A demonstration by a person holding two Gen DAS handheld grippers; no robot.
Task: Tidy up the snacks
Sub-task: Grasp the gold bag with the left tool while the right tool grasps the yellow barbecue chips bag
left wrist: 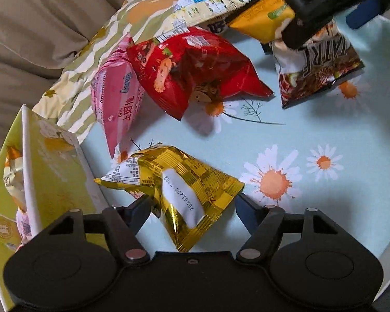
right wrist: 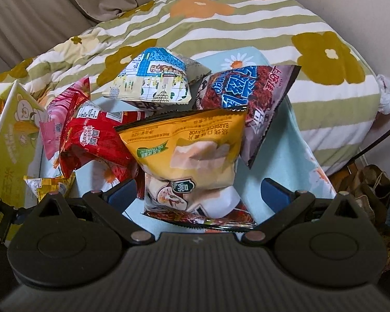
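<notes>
Snack packets lie on a pale blue daisy-print cloth (left wrist: 312,135). My left gripper (left wrist: 192,205) is open, its fingers either side of a gold foil packet (left wrist: 184,189). Beyond it lie a red packet (left wrist: 195,70) and a pink packet (left wrist: 114,96). My right gripper (right wrist: 200,195) is open around a dark brown packet (right wrist: 195,208), with a yellow barbecue packet (right wrist: 192,143) lying over it. In the left wrist view the right gripper (left wrist: 322,7) hangs over that brown packet (left wrist: 317,72). A blue-white packet (right wrist: 153,78) and a purple packet (right wrist: 249,98) lie behind.
A yellow-green carton (left wrist: 46,176) with packets inside stands at the left, also in the right wrist view (right wrist: 10,130). A green-striped flower quilt (right wrist: 221,26) lies behind the pile. Beige cushions (left wrist: 33,26) are at the back. A dark cable (right wrist: 377,140) runs at the right.
</notes>
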